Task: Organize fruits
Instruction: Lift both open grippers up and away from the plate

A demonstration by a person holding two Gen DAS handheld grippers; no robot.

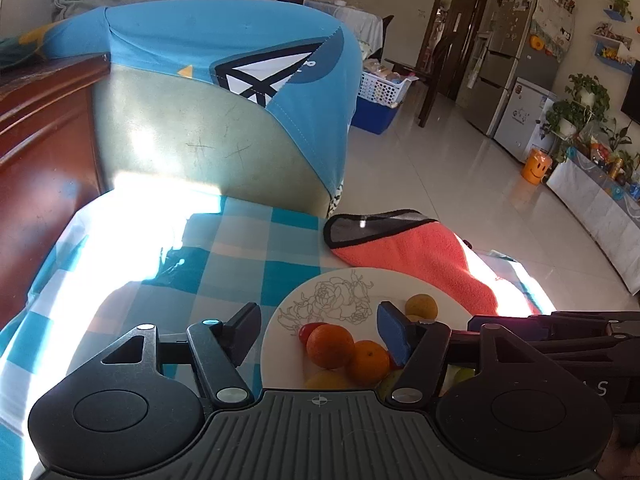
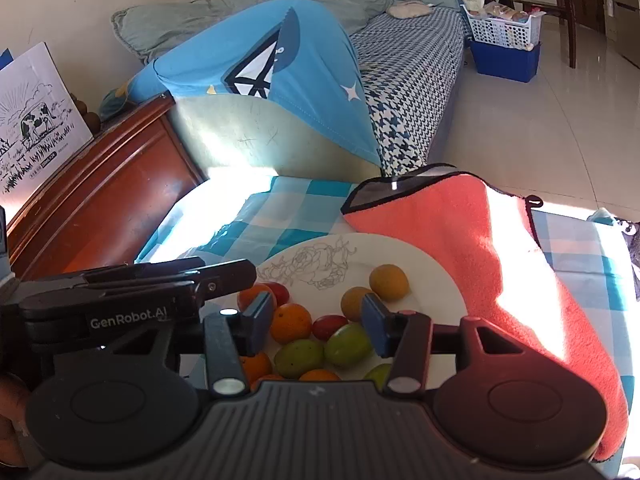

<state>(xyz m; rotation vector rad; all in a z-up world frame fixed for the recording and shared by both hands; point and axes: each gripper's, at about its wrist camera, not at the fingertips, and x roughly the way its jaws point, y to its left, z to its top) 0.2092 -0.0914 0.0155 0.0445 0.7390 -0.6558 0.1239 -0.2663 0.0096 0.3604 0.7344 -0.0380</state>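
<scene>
A white plate (image 2: pixel 400 252) with a rose drawing sits on the blue checked tablecloth and holds several small fruits: orange ones (image 2: pixel 291 322), green ones (image 2: pixel 347 345), a red one (image 2: pixel 329 326) and a yellow-orange one (image 2: pixel 389 282). My right gripper (image 2: pixel 318 326) is open and empty, just above the fruits at the plate's near side. In the left wrist view the plate (image 1: pixel 320 292) carries oranges (image 1: pixel 330 345). My left gripper (image 1: pixel 320 332) is open and empty over the plate's left rim. The left gripper's body (image 2: pixel 132 296) lies left of the plate.
A coral towel (image 2: pixel 480 248) lies on the table right of and behind the plate, and shows in the left wrist view (image 1: pixel 420 252). A sofa arm with blue cloth (image 2: pixel 260 80) stands behind the table. A wooden cabinet (image 2: pixel 100 192) is at left.
</scene>
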